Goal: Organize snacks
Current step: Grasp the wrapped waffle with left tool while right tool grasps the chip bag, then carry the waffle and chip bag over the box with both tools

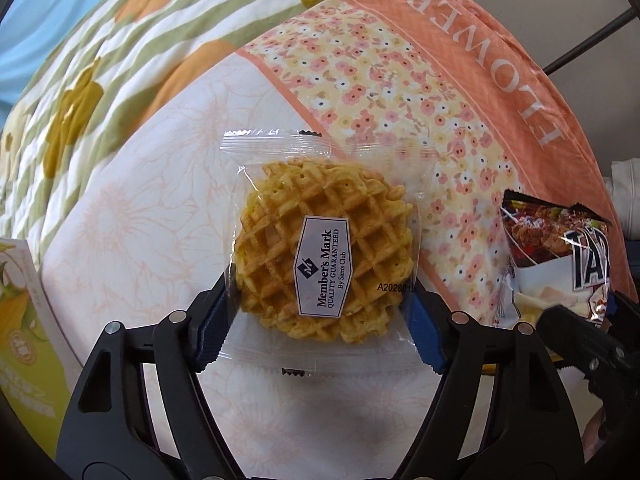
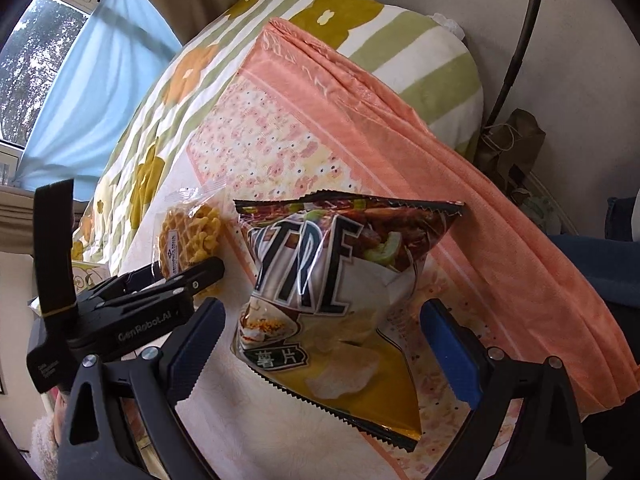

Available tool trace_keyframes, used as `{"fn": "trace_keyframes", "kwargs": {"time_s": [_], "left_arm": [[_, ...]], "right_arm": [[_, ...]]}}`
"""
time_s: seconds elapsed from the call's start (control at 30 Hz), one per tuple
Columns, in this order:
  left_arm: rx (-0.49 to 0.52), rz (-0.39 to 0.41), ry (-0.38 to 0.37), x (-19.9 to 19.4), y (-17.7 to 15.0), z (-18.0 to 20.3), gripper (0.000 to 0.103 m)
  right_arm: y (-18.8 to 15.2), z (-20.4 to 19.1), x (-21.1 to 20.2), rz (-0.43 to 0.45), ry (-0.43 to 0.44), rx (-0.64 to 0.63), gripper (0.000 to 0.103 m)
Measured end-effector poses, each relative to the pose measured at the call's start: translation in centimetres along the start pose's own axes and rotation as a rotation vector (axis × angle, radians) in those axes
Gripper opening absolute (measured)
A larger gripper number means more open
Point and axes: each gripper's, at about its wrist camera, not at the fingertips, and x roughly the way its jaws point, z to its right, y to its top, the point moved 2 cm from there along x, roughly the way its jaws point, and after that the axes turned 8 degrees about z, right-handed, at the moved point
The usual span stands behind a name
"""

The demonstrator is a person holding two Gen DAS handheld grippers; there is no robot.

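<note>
A clear-wrapped round waffle packet [image 1: 320,252] labelled Member's Mark lies flat on the pale floral cloth [image 1: 140,200]. My left gripper [image 1: 316,312] points down over it, its blue pads [image 1: 208,332] pressing the wrapper's two side edges. A dark chip bag [image 2: 332,280] with a yellow bottom lies to the right of the waffle packet [image 2: 188,236]. My right gripper [image 2: 324,312] straddles the bag, open, with a gap between each blue pad [image 2: 452,356] and the bag. The left gripper [image 2: 192,280] shows at the waffle in the right wrist view.
A folded peach cloth [image 1: 500,60] printed FLOWERS lies along the far side, over a green-striped flowered quilt [image 1: 100,60]. A green and white box [image 1: 20,320] stands at the left edge. A black pole [image 2: 516,40] and a blue curtain [image 2: 92,80] stand behind.
</note>
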Motion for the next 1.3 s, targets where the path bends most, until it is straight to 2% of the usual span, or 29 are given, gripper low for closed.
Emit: {"fn": "trace_keyframes", "kwargs": {"time_s": [0.27, 0.33, 0.37, 0.43, 0.57, 0.63, 0.8, 0.87, 1.1, 1.3], "left_arm": [[-0.029, 0.014, -0.011, -1.7, -1.2, -0.5, 0.074], [-0.038, 0.024, -0.008, -2.3, -1.4, -0.7, 0.074], [-0.041, 0.027, -0.007, -2.6, -1.6, -0.7, 0.074], [-0.05, 0.035, -0.004, -3.1, -1.8, -0.9, 0.074], [-0.072, 0.051, 0.008, -4.1, -2.3, -0.9, 0.074], [-0.087, 0.058, 0.011, -4.7, -2.7, -0.9, 0.074], [-0.135, 0.1, 0.02, -7.2, -3.4, -1.0, 0.074], [-0.166, 0.134, 0.025, -9.2, -3.5, -1.2, 0.074], [-0.311, 0.284, 0.071, -17.7, -4.8, -3.9, 0.074], [-0.464, 0.387, 0.185, -24.9, -8.6, -8.5, 0.074]], "right_arm": [[0.0, 0.1, 0.4, 0.024, 0.038, 0.012, 0.097], [-0.1, 0.1, 0.4, 0.03, 0.042, 0.0, 0.093], [-0.3, 0.2, 0.5, 0.027, 0.037, -0.01, 0.086], [-0.5, 0.5, 0.7, 0.023, 0.054, -0.011, 0.084], [-0.8, 0.6, 0.7, 0.028, 0.075, -0.043, 0.071], [-1.0, 0.5, 0.7, 0.029, 0.055, -0.08, 0.061], [-1.4, -0.1, -0.2, 0.036, 0.027, -0.201, 0.047], [-1.4, -1.2, -1.2, 0.056, 0.019, -0.264, 0.046], [0.3, -7.2, -6.9, 0.131, 0.15, -0.462, 0.046], [0.3, -13.1, -9.8, 0.131, 0.282, -0.622, 0.046]]}}
